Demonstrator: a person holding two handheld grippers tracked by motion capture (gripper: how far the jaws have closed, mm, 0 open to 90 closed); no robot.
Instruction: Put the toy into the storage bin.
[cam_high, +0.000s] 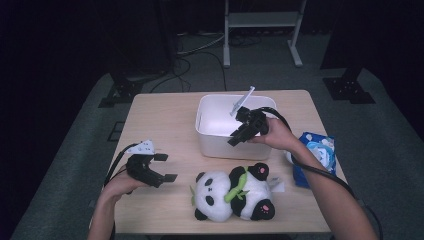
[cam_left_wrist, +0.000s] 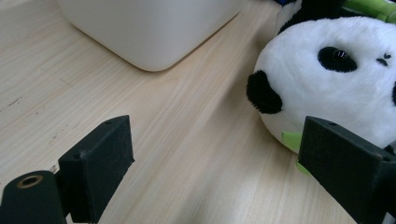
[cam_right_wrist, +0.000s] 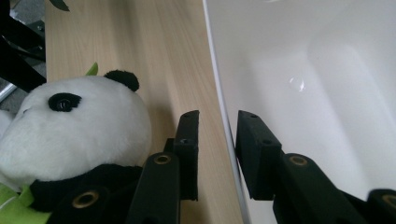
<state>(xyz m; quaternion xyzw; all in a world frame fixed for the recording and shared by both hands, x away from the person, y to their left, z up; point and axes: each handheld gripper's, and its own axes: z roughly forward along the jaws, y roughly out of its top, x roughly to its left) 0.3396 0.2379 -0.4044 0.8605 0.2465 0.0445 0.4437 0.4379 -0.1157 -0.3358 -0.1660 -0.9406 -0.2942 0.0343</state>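
Shows the right tool (cam_high: 239, 136) at the near wall of the bin (cam_high: 225, 147), toward its right end, tilted down from the hand on the right. Sets one jaw inside the bin (cam_right_wrist: 327, 93) and the other outside, over the table (cam_high: 160, 115), with the thin white rim running up between them. Keeps the right tool (cam_right_wrist: 217, 114) narrowly spread: leaves a slim gap on the outer side of the rim and has the inner pad just beside the wall, not visibly pressing. Pinches nothing.

Places the bin past the middle of the table, upright and open at the top. Lays the panda (cam_high: 220, 192) just in front of it, near the front edge, head to the left. Puts the panda (cam_right_wrist: 79, 126) left of the right tool's jaws, close beside the outer one.

Holds the left tool (cam_high: 167, 167) low over the near left part of the table, jaws aimed right at the panda's head. Spreads the left tool (cam_left_wrist: 217, 135) wide, with bare wood between the pads. Brings the panda (cam_left_wrist: 327, 88) near the right-hand jaw, contact impossible to tell, and sets the bin (cam_left_wrist: 149, 32) farther off, ahead.
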